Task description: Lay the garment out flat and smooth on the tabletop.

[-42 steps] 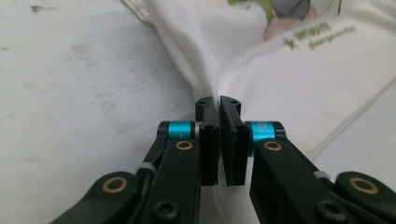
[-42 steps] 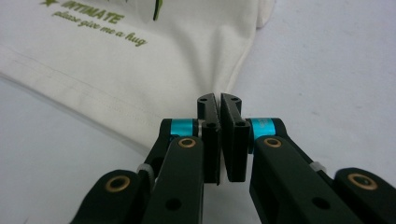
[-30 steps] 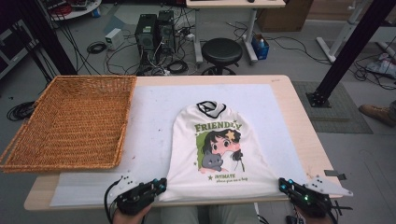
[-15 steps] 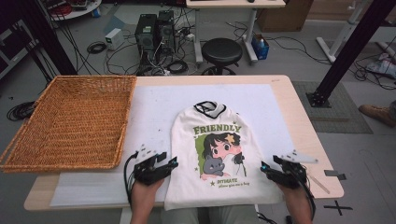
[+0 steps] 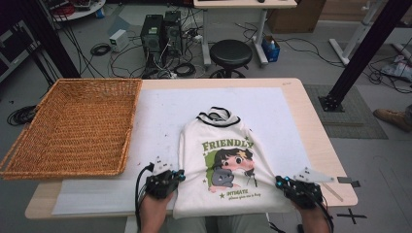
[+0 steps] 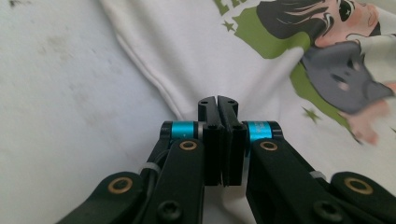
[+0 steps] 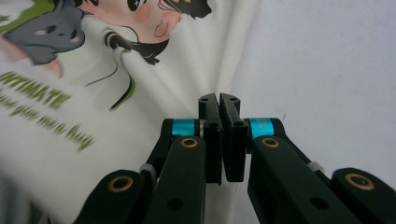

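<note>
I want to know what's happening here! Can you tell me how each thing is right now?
T-shirt: flat on the table, print up, edges pinched and puckered.
Left gripper: jaws shut on the T-shirt's edge.
Right gripper: jaws shut on the T-shirt's other edge.
Wicker basket: empty.
Stool: upright, nobody on it.

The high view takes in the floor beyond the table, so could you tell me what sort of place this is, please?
Most likely a lab or workshop set up for recording. Two computer towers stand on the floor amid loose cables, a black frame post rises beside the table, and a round stool waits behind it.
</note>
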### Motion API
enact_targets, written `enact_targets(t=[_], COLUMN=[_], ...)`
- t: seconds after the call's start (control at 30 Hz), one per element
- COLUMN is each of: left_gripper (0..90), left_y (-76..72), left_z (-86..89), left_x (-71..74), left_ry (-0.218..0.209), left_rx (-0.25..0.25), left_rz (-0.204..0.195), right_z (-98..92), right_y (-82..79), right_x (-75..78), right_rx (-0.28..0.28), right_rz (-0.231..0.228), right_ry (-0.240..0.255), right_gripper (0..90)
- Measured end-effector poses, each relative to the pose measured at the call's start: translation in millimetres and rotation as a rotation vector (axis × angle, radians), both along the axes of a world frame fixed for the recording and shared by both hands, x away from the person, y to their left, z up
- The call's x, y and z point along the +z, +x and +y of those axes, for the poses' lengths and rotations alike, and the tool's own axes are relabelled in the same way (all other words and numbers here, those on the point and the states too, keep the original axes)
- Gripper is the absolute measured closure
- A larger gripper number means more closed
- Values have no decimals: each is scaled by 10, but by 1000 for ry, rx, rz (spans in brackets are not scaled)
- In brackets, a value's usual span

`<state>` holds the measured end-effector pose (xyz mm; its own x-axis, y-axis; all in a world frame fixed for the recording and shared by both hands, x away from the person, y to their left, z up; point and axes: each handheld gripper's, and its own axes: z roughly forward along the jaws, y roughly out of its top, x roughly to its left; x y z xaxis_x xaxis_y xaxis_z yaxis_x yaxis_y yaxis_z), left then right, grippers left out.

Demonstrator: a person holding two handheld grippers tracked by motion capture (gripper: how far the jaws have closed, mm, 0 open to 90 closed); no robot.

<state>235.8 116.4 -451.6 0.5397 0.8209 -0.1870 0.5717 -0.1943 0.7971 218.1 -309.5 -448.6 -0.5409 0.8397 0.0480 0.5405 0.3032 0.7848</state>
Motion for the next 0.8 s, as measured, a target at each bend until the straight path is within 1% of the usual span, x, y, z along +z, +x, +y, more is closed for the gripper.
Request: enact_targets(t=[0.03,0.07,0.1,0.13,0.17,0.2,0.23,0.27,0.33,0.37,0.4,0.43,0.47,0.5,0.53,0.57,0.6,0.63,0.67,0.7,0.73,0.77,0.8], left_gripper=[883,876,824,744,668,619,592,557,517,511,511,511,511,511,511,511,511,512,514,526,561,616,702], left_y=[-57,-97,-111,-109,-87,-42,20,100,296,407,525,640,741,843,944,1038,1118,1188,1245,1288,1311,1301,1281], left_z=[-9,-11,-8,-7,-3,4,15,23,44,52,58,62,62,58,53,42,27,12,-5,-19,-41,-66,-80], left_x=[3,11,23,44,68,95,126,156,214,237,257,273,278,276,262,238,204,164,116,64,18,-5,3], left_ry=[-1,-9,-30,-47,-63,-66,-63,-62,-66,-65,-62,-73,-81,-75,-73,-73,-66,-50,-36,-35,-27,1,17], left_rx=[-13,-15,-14,-7,2,10,18,31,54,65,70,75,93,108,116,128,134,134,139,136,126,128,119], left_rz=[-6,-14,-13,-18,-31,-45,-63,-79,-101,-106,-106,-107,-116,-116,-97,-76,-59,-34,-4,27,54,40,33], right_z=[3,7,21,32,42,53,64,69,83,108,142,183,228,279,335,392,443,490,511,508,510,508,499], right_y=[-73,-125,-170,-198,-202,-183,-137,-53,177,305,442,584,728,860,972,1063,1131,1172,1189,1177,1151,1109,1061], right_x=[-3,-4,3,15,34,59,86,108,139,152,157,152,136,117,93,71,50,26,6,17,24,25,27], right_rx=[4,20,26,33,35,23,8,-4,-34,-51,-71,-78,-83,-88,-87,-80,-66,-57,-46,-38,-28,-9,3], right_rz=[3,1,6,5,8,-4,-14,-20,-30,-31,-28,-14,0,24,41,58,69,74,69,68,60,52,46], right_ry=[1,2,4,7,18,21,17,23,35,34,23,16,6,0,-10,-21,-35,-64,-80,-73,-89,-101,-107], right_gripper=[894,891,886,856,790,732,686,633,581,536,513,502,478,476,477,498,541,603,683,808,857,877,880])
